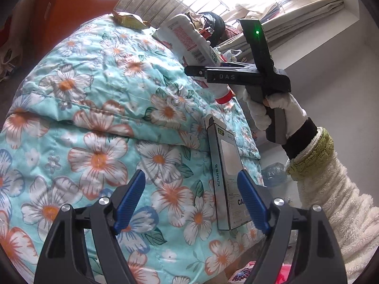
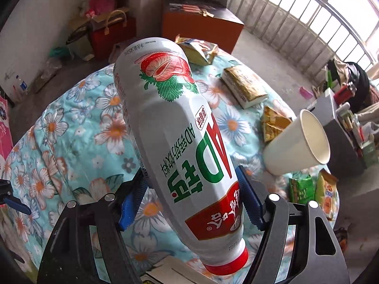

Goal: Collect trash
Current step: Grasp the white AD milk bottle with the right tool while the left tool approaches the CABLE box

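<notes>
A white drink bottle (image 2: 180, 127) with a strawberry print and a red cap hangs tilted above the floral quilt (image 2: 71, 130), cap end down. My right gripper (image 2: 191, 175) is shut on its lower body, a blue pad against each side. From the left wrist view the same bottle (image 1: 189, 42) sticks up out of the right gripper (image 1: 201, 73), held by a gloved hand. My left gripper (image 1: 191, 174) stands open low over the quilt (image 1: 94, 108), nothing between its pads. A grey KUYAN box (image 1: 227, 177) lies just inside its right finger.
On the quilt lie a paper cup (image 2: 298, 144) on its side, a gold packet (image 2: 244, 87), a yellow wrapper (image 2: 199, 49) and a snack bag (image 2: 274, 123). Green and orange packets (image 2: 308, 189) lie at its right edge. An orange cabinet (image 2: 201, 23) stands behind.
</notes>
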Motion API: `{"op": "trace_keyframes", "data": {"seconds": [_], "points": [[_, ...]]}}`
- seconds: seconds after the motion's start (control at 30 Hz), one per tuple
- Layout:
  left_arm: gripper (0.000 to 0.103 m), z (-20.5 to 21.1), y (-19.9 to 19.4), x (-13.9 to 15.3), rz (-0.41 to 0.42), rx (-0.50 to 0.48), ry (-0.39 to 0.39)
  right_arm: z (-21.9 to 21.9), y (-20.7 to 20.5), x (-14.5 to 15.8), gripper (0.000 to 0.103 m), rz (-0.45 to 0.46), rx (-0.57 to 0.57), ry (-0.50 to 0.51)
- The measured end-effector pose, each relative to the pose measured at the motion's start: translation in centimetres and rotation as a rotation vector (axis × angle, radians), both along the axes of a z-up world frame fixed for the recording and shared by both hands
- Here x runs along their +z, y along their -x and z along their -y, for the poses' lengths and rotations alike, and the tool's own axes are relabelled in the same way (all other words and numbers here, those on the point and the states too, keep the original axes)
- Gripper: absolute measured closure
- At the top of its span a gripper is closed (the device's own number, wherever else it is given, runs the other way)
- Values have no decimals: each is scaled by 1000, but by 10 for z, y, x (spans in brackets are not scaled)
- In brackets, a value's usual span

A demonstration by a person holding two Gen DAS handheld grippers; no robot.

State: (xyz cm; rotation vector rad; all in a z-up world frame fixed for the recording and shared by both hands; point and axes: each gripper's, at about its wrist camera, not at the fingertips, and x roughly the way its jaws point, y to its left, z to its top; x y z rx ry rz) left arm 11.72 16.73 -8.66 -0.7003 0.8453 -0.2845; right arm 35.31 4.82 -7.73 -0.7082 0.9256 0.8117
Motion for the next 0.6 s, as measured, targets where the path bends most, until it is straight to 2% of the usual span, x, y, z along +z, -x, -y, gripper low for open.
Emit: {"op": "trace_keyframes", "data": {"seconds": [0.13, 0.27, 0.47, 0.6], "points": [[25, -1, 7, 5, 9, 8, -12, 47, -13, 11, 34, -26, -160, 0], [25, -3, 11, 3, -9, 20, -18, 112, -14, 13, 34, -102, -353, -38], [25, -1, 12, -1, -25, 20, -40, 205, 9, -14, 34, -270, -641, -132], [25, 7, 5, -1, -27, 10, -60, 244, 44, -33, 34, -383, -746, -227]]}}
